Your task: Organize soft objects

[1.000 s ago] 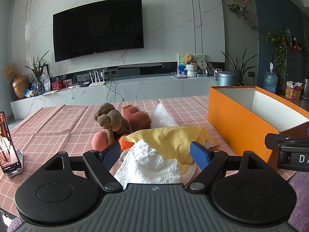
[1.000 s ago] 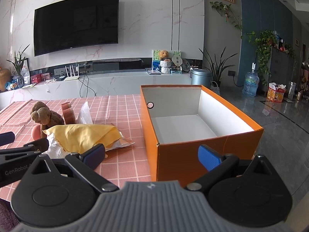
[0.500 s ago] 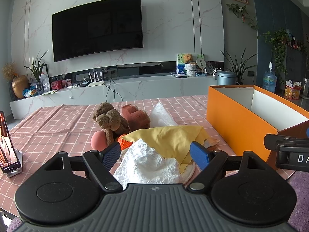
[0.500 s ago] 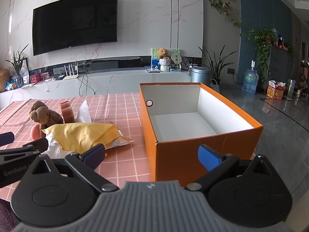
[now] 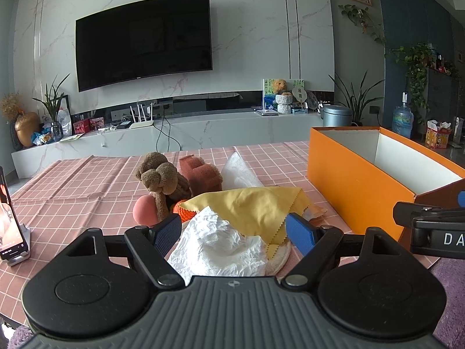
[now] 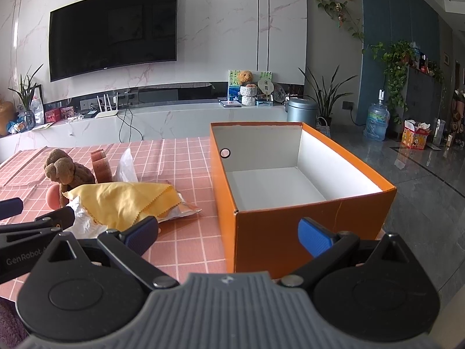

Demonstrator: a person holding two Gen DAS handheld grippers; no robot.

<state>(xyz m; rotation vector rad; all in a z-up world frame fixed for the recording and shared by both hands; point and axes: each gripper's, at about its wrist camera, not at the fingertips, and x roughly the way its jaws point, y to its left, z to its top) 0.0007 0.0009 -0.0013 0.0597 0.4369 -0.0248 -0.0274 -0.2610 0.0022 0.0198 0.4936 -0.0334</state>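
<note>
1. Your left tool and right tool are both spread, empty.
2. The crumpled white tissue lies on the surface beside the orange box.
3. It looks light and limp; pinch its raised peak.

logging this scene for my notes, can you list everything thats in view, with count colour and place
box: 1, orange, white inside, empty, right side of table
tablecloth: 1, pink check, over table
cloth: 1, yellow, top of pile
paper: 1, white, crumpled, front of pile
plush toy: 1, brown, back of pile
ball: 1, pink, beside toy
phone: 1, on stand, table's left edge
television: 1, black, wall
left gripper: open, over paper
right gripper: open, before box
</note>
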